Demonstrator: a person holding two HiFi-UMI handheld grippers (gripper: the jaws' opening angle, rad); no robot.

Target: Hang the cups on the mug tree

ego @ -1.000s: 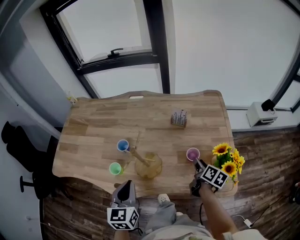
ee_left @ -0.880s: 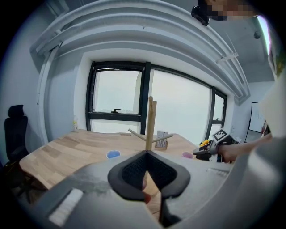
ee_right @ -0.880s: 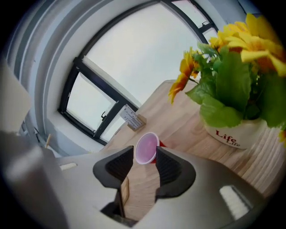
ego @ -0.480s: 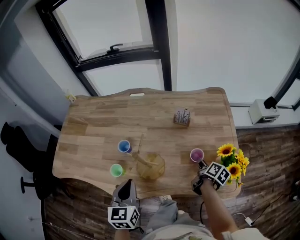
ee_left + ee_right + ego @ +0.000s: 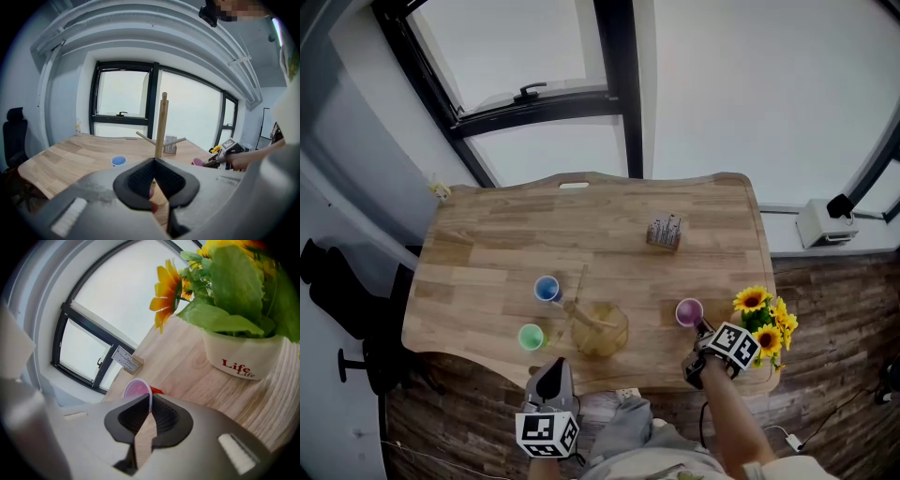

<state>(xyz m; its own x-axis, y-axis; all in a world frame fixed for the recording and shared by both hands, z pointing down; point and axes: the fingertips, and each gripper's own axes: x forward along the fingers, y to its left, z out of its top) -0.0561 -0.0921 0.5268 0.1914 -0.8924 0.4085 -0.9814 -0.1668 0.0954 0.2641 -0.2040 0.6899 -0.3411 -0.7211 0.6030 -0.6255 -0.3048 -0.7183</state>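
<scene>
Wooden worktop (image 5: 506, 244) below a large window in the head view, carrying the mug tree (image 5: 598, 328) near the front edge, a blue cup (image 5: 547, 289) and a green cup (image 5: 531, 336) just to its left, and a pink cup (image 5: 689, 312) well to its right beside potted sunflowers (image 5: 764, 319); right claw (image 5: 701, 328) at the pink cup, left claw (image 5: 550, 375) hanging off the front edge. From the left gripper view: left claw (image 5: 153, 160) fully closed on nothing, mug tree (image 5: 161, 126) straight ahead with bare pegs. From the right gripper view: right claw (image 5: 149, 404) closing on the near wall of the pink cup (image 5: 137, 389), rim between the pads. Finish the squeeze before lifting, keep clear of the flower pot (image 5: 243, 357), then probably carry level toward a free peg.
</scene>
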